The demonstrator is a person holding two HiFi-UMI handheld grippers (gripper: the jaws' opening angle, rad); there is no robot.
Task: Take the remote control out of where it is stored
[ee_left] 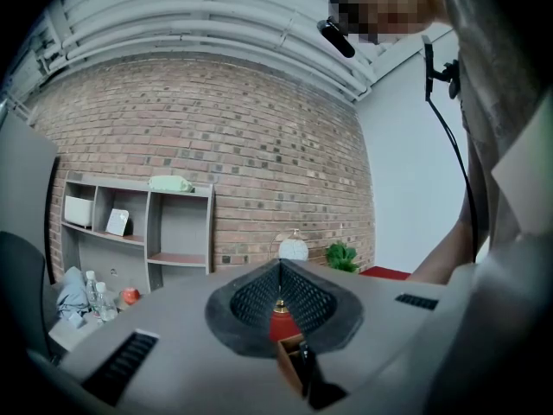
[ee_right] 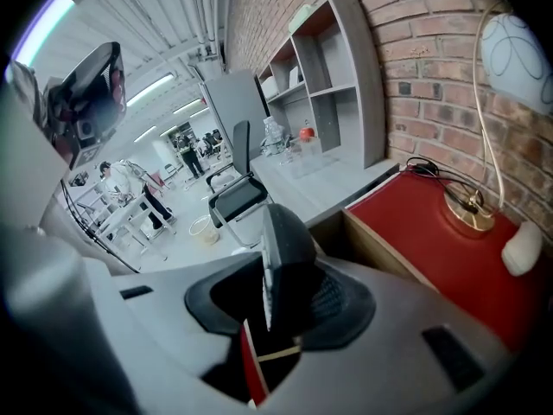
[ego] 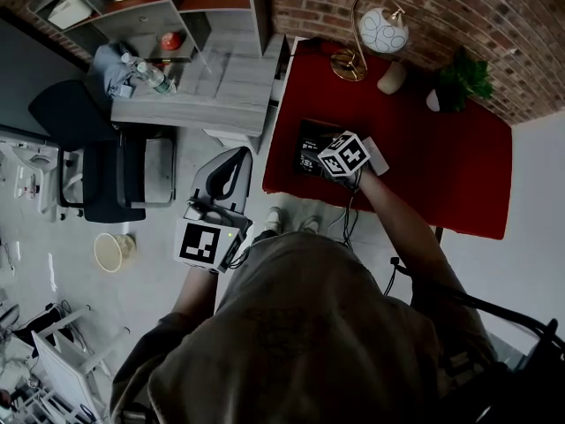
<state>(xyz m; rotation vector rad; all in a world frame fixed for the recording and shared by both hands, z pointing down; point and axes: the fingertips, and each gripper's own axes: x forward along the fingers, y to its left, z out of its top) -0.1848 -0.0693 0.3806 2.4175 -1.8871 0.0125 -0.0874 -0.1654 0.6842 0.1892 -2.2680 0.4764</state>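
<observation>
Open-plan lab or office with a staged home corner: red brick wall (ee_left: 216, 145), grey open shelving unit (ee_left: 138, 232), black swivel office chair (ego: 97, 162), red-topped table (ego: 441, 148), gold arc lamp with white globe shade (ego: 381, 29). People stand at white workbenches (ee_right: 130, 193) beyond.

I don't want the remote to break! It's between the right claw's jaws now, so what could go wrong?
1. The remote control stands on its edge between the right claw's jaws, with a dark gap on one side. I can't tell how firm the grip is. If it is loose, the remote could slip and drop onto the red table.
2. The lamp stands on the same table, nearer the wall. A big swing might knock it.
</observation>
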